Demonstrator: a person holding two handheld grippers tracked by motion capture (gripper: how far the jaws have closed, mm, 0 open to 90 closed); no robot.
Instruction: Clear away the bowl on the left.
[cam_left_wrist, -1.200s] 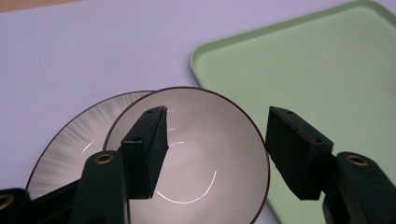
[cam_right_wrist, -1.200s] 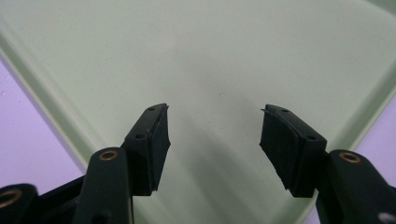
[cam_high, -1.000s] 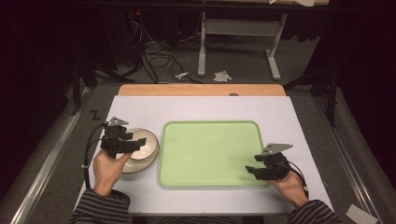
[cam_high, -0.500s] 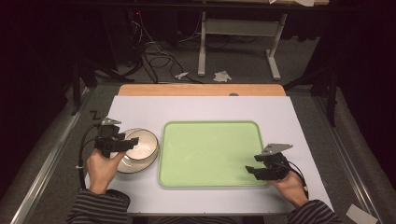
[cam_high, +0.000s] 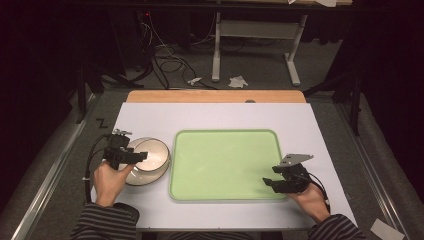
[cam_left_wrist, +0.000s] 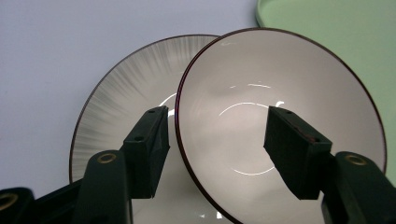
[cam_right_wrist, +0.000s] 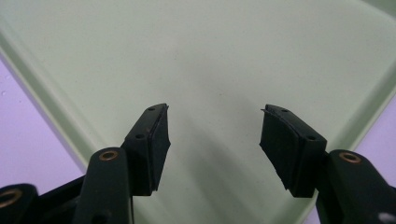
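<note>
White table (cam_high: 220, 117), bowl (cam_left_wrist: 280, 121) tilted on plate (cam_left_wrist: 116, 98)

bowl (cam_left_wrist: 280, 116): creamy white inside, thin dark red-brown line around the rim
plate (cam_left_wrist: 121, 98): white middle, grey streaks raying out across the wide border, dark thin edge
tray (cam_high: 225, 162): pale green all over, plain
worktop (cam_high: 210, 117): white to faint lilac sheet, plain; a light wood strip along the far edge
left tool (cam_high: 131, 156): black, brass-coloured rivets on the arms
right tool (cam_high: 272, 181): black, with a grey plate on top
sleeves (cam_high: 102, 225): dark with thin pale stripes
floor (cam_high: 190, 60): grey, with white scraps, perhaps crumpled paper, too small to be sure
cable (cam_high: 90, 157): black
</note>
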